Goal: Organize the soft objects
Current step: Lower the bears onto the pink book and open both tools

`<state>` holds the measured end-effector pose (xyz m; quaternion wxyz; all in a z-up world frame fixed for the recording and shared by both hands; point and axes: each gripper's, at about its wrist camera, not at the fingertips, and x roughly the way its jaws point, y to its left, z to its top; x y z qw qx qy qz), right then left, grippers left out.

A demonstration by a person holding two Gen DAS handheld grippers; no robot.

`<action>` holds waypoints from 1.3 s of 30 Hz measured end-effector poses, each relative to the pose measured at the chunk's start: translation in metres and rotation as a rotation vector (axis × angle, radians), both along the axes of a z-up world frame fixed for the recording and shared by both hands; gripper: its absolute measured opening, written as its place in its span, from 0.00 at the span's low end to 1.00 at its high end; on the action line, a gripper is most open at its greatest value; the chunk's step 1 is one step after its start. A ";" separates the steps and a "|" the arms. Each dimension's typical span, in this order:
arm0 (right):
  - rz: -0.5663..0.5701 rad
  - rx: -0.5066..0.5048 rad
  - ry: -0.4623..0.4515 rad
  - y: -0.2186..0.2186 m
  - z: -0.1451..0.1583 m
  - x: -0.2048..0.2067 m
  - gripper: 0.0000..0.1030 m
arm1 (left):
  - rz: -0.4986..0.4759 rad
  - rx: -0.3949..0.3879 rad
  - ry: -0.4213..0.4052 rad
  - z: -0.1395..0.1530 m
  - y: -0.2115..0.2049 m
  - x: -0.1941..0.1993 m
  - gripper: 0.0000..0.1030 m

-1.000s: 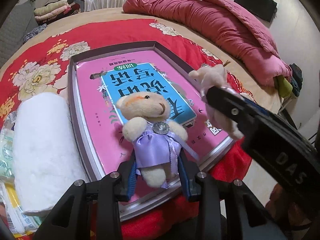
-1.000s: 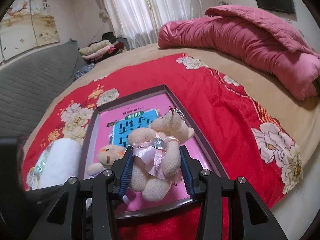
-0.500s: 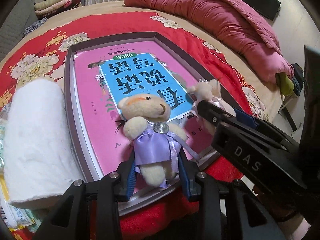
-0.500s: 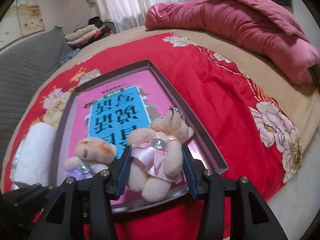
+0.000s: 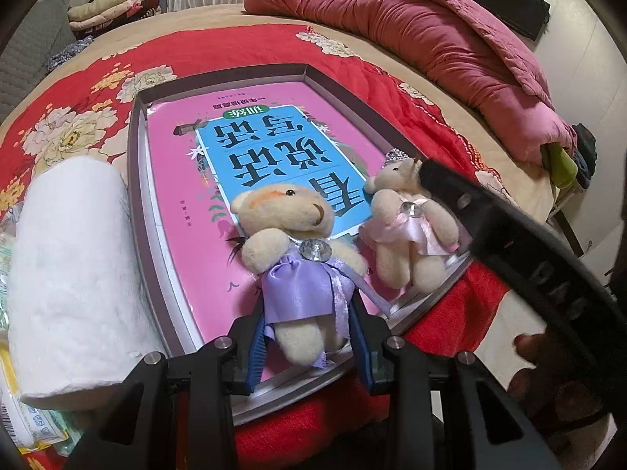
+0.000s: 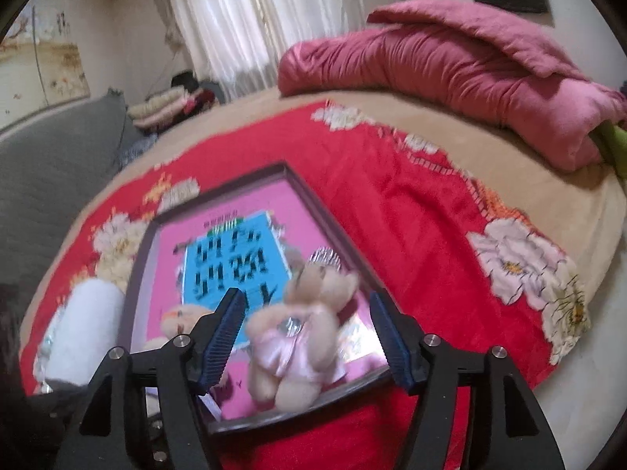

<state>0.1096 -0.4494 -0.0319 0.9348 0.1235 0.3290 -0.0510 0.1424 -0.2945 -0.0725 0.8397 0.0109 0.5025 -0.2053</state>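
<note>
A beige teddy bear in a purple dress (image 5: 298,258) lies on the pink book inside the shallow grey box (image 5: 135,180). My left gripper (image 5: 309,342) is shut on its lower body. A smaller bear in a pink dress (image 5: 407,227) lies beside it at the box's near right corner. In the right wrist view the pink bear (image 6: 301,333) lies loose between the wide-apart fingers of my right gripper (image 6: 309,337), which is open. The purple bear (image 6: 178,319) is partly hidden behind the left finger there.
A white rolled towel (image 5: 70,258) lies left of the box on the red floral blanket (image 5: 235,47). Plastic packets (image 5: 23,419) lie at the near left. A pink quilt (image 5: 439,39) is piled at the far right. The bed edge is close on the right.
My right gripper has opened and let go of the pink bear, which now lies in the box beside the purple bear. My left gripper still holds the purple bear.
</note>
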 end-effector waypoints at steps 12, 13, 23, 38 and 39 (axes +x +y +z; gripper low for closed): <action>-0.065 -0.023 -0.013 -0.008 0.002 -0.003 0.67 | 0.004 0.030 -0.004 -0.002 -0.009 0.006 0.39; -0.065 -0.023 -0.013 -0.008 0.002 -0.003 0.67 | 0.005 0.027 -0.002 -0.002 -0.008 0.006 0.39; -0.063 -0.011 -0.011 -0.010 -0.001 -0.003 0.71 | 0.016 -0.046 0.014 0.009 0.001 0.004 0.42; -0.051 -0.004 -0.030 -0.008 0.002 -0.004 0.71 | 0.009 -0.068 -0.040 0.027 0.014 -0.012 0.47; -0.052 -0.003 -0.030 -0.008 0.002 -0.004 0.71 | 0.009 -0.064 -0.044 0.029 0.016 -0.015 0.47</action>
